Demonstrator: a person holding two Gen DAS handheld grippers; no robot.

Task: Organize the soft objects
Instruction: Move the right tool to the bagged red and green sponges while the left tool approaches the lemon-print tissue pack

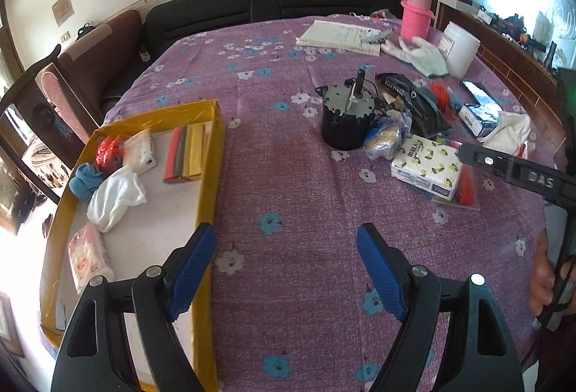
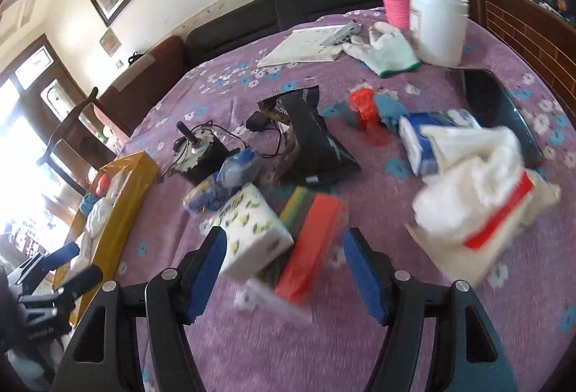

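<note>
Both grippers' fingers (image 1: 194, 269) spread, empty; yellow tray (image 1: 207, 183) holds several soft items; tissue pack (image 2: 252, 230), sponges (image 2: 309, 248) and gloves (image 2: 385, 50) remain on tabletop (image 1: 288, 176).

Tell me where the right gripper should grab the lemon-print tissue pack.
Grip the lemon-print tissue pack across its short width, coming down from above. It lies flat, partly on the sponge pack, and the right gripper is open, hovering just before it.

Bare purple floral cloth of the surface (image 1: 288, 183) open between yellow tray (image 1: 207, 197) and central clutter, black motor (image 1: 343, 118), lemon-print tissue pack (image 1: 426, 167) and black snack bag (image 1: 414, 104) crowding the right, tray's near half free
</note>
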